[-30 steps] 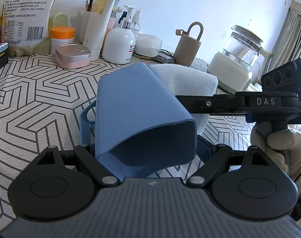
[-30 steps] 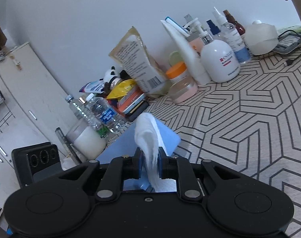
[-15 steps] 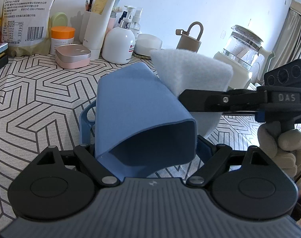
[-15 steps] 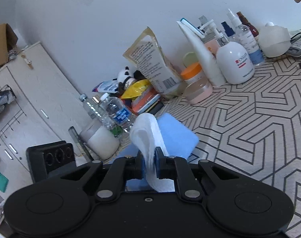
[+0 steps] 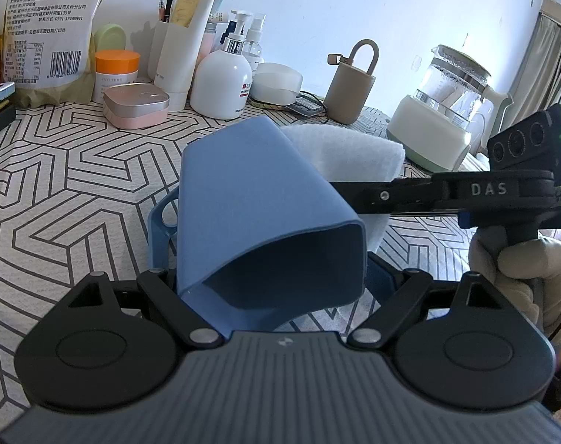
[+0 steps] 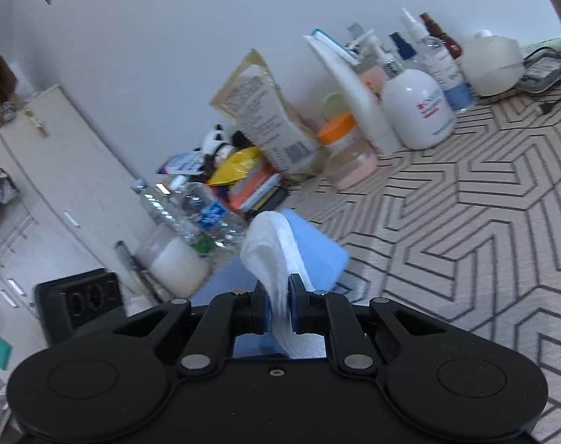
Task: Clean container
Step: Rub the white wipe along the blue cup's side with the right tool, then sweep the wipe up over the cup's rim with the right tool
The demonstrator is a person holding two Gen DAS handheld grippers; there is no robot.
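Observation:
A blue rectangular container [image 5: 258,207] lies tilted between the fingers of my left gripper [image 5: 273,273], which is shut on it, its open mouth facing the camera. My right gripper [image 6: 278,305] is shut on a white cloth [image 6: 276,255]. In the left wrist view the cloth [image 5: 350,155] presses against the container's right outer side, with the right gripper's black arm [image 5: 428,196] reaching in from the right. The container also shows in the right wrist view [image 6: 317,251] just behind the cloth.
Along the wall stand a white pump bottle [image 5: 221,77], a pink tin [image 5: 136,105], an orange-lidded jar [image 5: 116,70], a snack bag [image 5: 47,26], a beige holder [image 5: 349,88] and a glass kettle [image 5: 439,122]. Water bottles [image 6: 191,211] stand at the left.
The right gripper raised the cloth along the container's side half a second ago, then brought it back down to about where it began. The left gripper and container have stayed still.

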